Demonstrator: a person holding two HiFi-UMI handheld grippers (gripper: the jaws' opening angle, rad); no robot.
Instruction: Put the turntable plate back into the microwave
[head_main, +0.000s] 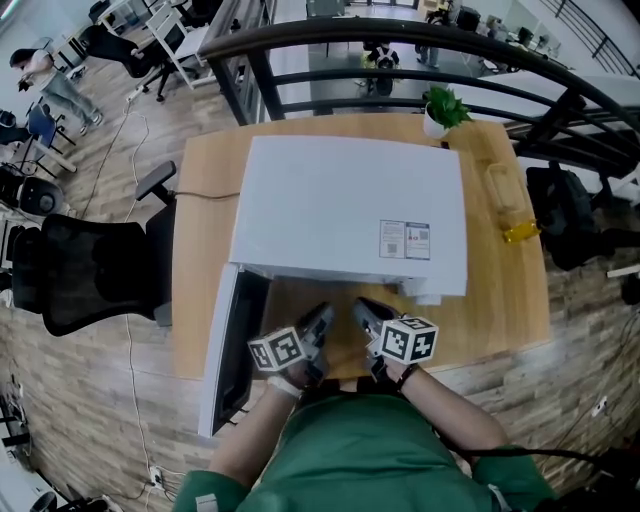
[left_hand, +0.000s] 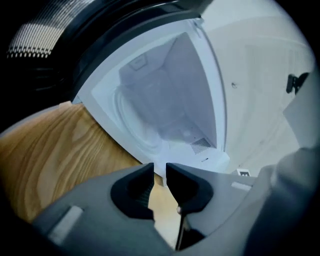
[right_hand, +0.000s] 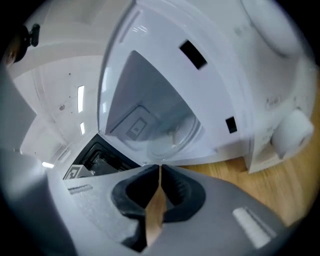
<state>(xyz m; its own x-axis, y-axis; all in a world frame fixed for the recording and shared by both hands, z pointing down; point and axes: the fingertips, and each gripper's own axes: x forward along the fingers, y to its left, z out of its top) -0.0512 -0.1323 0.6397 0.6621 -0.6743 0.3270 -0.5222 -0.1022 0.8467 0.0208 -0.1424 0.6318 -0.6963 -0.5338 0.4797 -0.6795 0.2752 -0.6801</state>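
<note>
Glass turntable plate (right_hand: 172, 137) inside microwave (head_main: 350, 215), ahead of left gripper (left_hand: 160, 169), right gripper (right_hand: 159, 170)

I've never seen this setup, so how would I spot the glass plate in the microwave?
Find the big white box-shaped microwave on the light wooden table, its door swung open to the left. Look into the white cavity: the round clear glass turntable plate lies flat on its floor. It is the only round, see-through thing in there; the rest is flat white wall.
</note>
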